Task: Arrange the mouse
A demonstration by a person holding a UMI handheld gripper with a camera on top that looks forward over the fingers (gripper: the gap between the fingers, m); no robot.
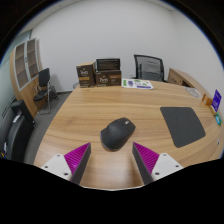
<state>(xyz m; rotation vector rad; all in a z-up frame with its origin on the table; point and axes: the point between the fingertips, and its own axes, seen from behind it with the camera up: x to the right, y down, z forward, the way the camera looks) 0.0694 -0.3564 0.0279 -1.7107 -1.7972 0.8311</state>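
A black computer mouse (117,132) lies on the wooden table (90,115), just ahead of my fingers and roughly centred between them. A dark grey mouse mat (184,123) lies on the table to the right of the mouse, a little farther off. My gripper (112,160) is open, its two magenta pads (76,158) spread wide with only bare table between them. The mouse is not touched by either finger.
Cardboard boxes (100,73) and papers (140,84) sit at the table's far side. Black office chairs (148,66) stand behind the table and another chair (42,88) at the left. A blue object (216,100) sits at the right edge.
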